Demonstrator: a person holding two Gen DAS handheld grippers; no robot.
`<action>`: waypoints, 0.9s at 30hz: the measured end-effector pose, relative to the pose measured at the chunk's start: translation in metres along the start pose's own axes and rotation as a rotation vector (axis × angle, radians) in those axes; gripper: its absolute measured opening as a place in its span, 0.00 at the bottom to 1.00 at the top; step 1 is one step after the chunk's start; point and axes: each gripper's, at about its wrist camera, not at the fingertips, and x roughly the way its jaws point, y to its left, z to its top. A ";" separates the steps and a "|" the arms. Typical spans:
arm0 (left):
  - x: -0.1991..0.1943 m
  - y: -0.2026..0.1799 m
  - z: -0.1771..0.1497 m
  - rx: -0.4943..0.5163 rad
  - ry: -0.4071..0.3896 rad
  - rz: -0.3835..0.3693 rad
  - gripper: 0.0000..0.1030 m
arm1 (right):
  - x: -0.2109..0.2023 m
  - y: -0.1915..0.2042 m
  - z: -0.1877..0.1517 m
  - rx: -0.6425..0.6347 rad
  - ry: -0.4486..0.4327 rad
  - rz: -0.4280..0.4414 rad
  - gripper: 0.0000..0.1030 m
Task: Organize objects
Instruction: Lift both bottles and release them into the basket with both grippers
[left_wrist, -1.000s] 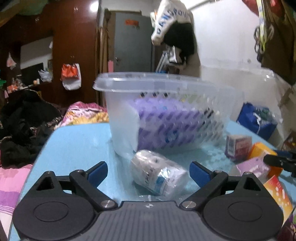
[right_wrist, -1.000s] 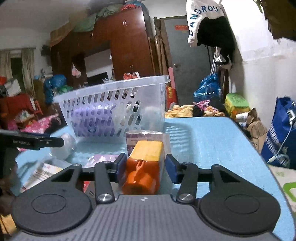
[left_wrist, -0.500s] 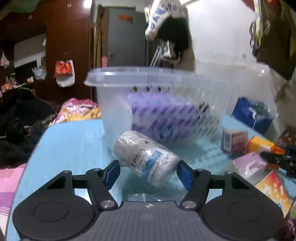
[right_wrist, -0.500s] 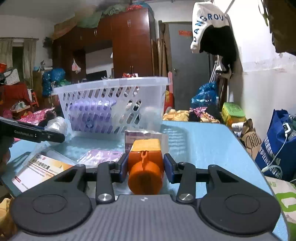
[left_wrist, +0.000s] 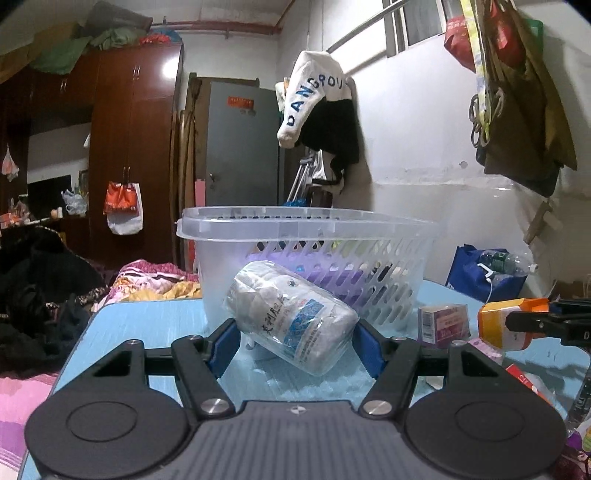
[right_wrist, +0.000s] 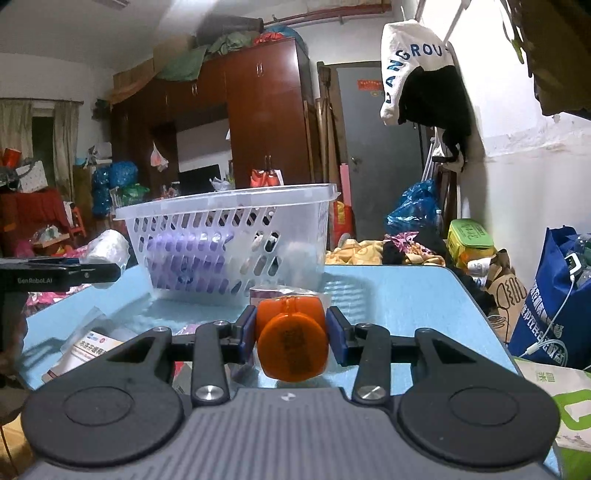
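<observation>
My left gripper (left_wrist: 293, 341) is shut on a white plastic-wrapped bottle (left_wrist: 291, 315) with a blue label, held tilted above the blue table (left_wrist: 147, 328) in front of the clear slotted basket (left_wrist: 306, 258). The basket holds a purple pack (right_wrist: 188, 254). My right gripper (right_wrist: 291, 330) is shut on an orange box (right_wrist: 291, 345), lifted off the table; it also shows at the right of the left wrist view (left_wrist: 498, 325). The wrapped bottle shows at the left of the right wrist view (right_wrist: 107, 245).
A small purple-and-white box (left_wrist: 441, 325) stands on the table right of the basket. Flat packets and leaflets (right_wrist: 92, 345) lie on the table's near side. A blue bag (right_wrist: 554, 299) stands past the table's right edge. Clothes pile (left_wrist: 33, 295) lies left.
My left gripper closed on the wrapped bottle and lifted it off the table. My right gripper, shut on the orange box, lifted and tipped it so its end faces the camera.
</observation>
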 end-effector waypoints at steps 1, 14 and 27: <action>0.000 0.000 0.000 0.000 -0.003 -0.003 0.68 | -0.001 0.000 0.000 0.001 -0.003 0.000 0.42; -0.028 -0.004 0.054 -0.015 -0.154 0.045 0.68 | -0.017 0.001 0.061 0.022 -0.116 0.089 0.42; 0.104 0.007 0.133 -0.035 0.138 0.108 0.68 | 0.150 0.043 0.147 -0.097 0.077 0.045 0.42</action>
